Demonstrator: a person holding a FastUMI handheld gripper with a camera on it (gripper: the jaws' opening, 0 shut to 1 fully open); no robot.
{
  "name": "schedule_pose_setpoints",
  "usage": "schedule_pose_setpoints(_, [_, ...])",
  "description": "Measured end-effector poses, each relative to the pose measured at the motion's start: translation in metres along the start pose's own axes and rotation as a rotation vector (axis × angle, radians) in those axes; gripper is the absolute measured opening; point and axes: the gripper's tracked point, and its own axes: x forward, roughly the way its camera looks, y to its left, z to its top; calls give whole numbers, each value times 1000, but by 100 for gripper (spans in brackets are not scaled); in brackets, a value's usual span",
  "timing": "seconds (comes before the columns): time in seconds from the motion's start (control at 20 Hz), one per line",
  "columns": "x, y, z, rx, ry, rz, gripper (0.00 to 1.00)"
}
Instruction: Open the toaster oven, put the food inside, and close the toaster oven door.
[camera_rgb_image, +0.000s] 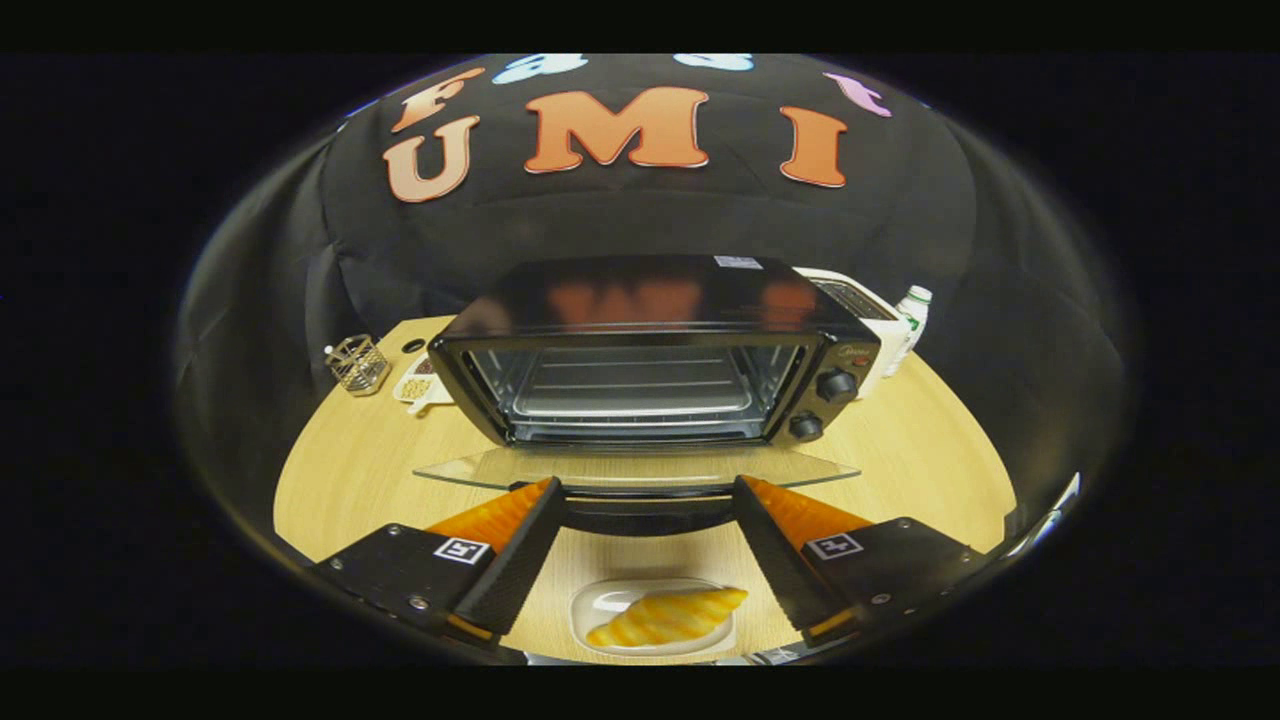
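Note:
A black toaster oven (650, 345) stands on the wooden table (340, 470) beyond my fingers. Its glass door (640, 468) is folded down flat toward me, and the wire rack (630, 395) inside is bare. My gripper (645, 495) is open, its fingertips spread wide just above the door's dark handle (648, 512). Nothing is between the fingers. Below and between them, nearer to me, a yellow striped croissant (665, 617) lies on a small white plate (600, 605).
A wire basket (357, 363) and a small dish of snacks (418, 387) sit left of the oven. A white appliance (860, 300) and a white bottle (912, 318) stand behind the oven's right side, near its two knobs (835, 385).

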Motion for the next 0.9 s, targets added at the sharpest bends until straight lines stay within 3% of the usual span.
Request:
schedule_pose_setpoints(0.3, [1, 1, -32, -14, 23, -1, 98])
schedule_pose_setpoints(0.65, [23, -1, -101, 22, 169, -4, 98])
schedule_pose_setpoints(0.9, [28, 0, -107, 22, 173, -4, 98])
